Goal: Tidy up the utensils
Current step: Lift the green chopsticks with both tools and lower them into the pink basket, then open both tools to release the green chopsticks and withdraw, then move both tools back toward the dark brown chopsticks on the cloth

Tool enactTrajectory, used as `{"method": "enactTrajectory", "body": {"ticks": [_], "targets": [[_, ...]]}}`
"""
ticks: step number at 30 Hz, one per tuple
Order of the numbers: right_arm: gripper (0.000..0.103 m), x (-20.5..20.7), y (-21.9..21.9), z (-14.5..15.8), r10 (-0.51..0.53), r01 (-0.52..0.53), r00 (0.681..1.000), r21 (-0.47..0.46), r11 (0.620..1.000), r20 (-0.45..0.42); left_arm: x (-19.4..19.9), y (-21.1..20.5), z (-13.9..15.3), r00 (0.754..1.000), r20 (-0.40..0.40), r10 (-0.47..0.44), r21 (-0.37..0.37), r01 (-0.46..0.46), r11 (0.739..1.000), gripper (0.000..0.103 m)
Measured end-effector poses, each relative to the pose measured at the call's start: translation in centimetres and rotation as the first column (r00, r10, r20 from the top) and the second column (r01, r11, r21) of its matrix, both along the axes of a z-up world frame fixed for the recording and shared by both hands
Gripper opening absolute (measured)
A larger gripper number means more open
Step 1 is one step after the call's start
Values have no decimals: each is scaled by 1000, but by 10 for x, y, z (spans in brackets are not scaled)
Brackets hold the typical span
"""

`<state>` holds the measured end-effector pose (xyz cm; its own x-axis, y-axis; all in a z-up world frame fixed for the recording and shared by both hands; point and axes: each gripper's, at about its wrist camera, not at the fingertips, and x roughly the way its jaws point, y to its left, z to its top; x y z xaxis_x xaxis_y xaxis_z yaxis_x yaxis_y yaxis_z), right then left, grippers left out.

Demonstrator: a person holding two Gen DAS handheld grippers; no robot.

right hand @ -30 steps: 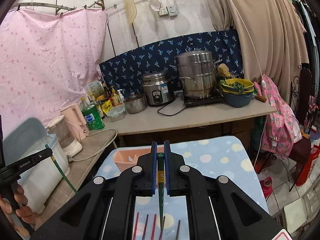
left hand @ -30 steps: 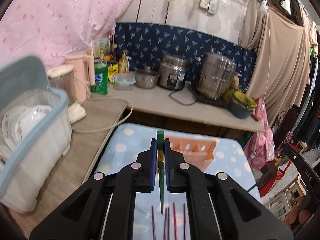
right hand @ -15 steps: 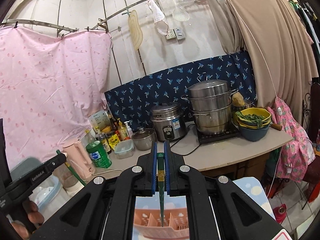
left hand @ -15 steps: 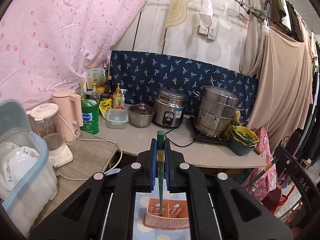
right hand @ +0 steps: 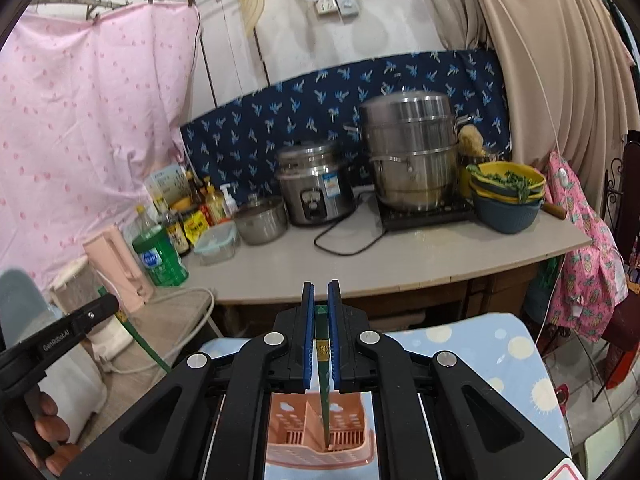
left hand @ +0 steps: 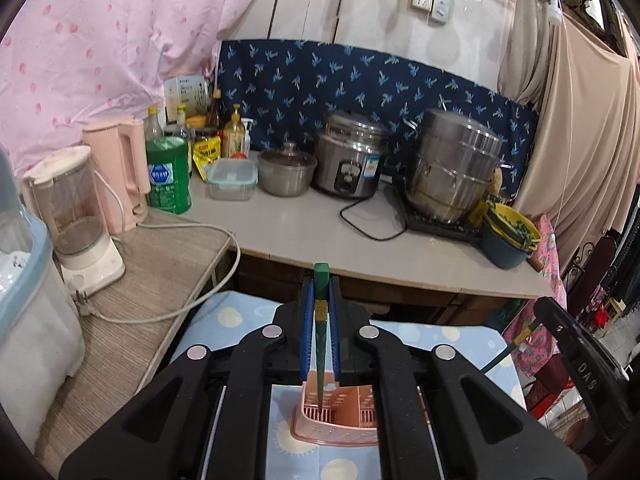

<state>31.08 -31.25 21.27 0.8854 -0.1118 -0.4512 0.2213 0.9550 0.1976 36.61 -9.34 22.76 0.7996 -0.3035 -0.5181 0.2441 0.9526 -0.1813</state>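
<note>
Both grippers, left [left hand: 320, 300] and right [right hand: 321, 304], grasp green chopsticks [left hand: 321, 344] over a pink utensil basket [left hand: 340, 424], tips apparently inside.

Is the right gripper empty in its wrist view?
No: the right gripper is shut on a green chopstick whose tip points down into the pink utensil basket.

Gripper bodies hide most of the pink basket [left hand: 336, 436]; bottle labels unreadable.
</note>
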Motion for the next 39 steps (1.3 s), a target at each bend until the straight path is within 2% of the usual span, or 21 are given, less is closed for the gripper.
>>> {"method": "enactTrajectory", "body": {"ticks": [6, 7, 11, 13, 14, 16, 19, 23, 26, 33, 39], "targets": [[10, 4, -4, -21, -4, 4, 999, 9, 1000, -48, 6, 1, -18, 997, -64, -41, -20, 40, 999, 9], [15, 2, -4, -21, -5, 5, 999, 8, 1000, -46, 5, 2, -19, 997, -62, -36, -15, 35, 999, 13], [34, -16, -6, -9, -16, 16, 1000, 2, 1000, -2, -9, 8, -16, 999, -43, -23, -16, 22, 1000, 48], [41, -33, -5, 2, -24, 24, 999, -3, 1000, 27, -19, 10, -12, 999, -29, -19, -8, 18, 1000, 57], [47, -41, -5, 7, -25, 25, 999, -3, 1000, 38, -25, 12, -9, 1000, -20, -14, -3, 14, 1000, 59], [52, -61, -4, 15, -24, 25, 998, -3, 1000, 62, -39, 17, -5, 1000, 0, -11, 12, 11, 1000, 64], [54, -92, 1, 23, -14, 14, 997, -6, 1000, 71, -65, 28, -2, 1000, 15, -7, 31, 7, 1000, 71], [57, -140, 11, 20, 9, -9, 998, -4, 1000, 67, -104, 44, -7, 1000, 12, -12, 48, 11, 999, 75], [57, -174, 20, 8, 20, -20, 999, -1, 1000, 50, -132, 57, -20, 999, -25, -20, 52, 22, 998, 77], [57, -244, 38, -44, 4, -3, 999, 8, 1000, -50, -191, 72, -72, 993, -118, -3, 142, 20, 990, 77], [57, -281, 48, -89, -9, 10, 990, 9, 1000, -144, -231, 79, -122, 982, -188, 3, 179, 31, 983, 77]]}}
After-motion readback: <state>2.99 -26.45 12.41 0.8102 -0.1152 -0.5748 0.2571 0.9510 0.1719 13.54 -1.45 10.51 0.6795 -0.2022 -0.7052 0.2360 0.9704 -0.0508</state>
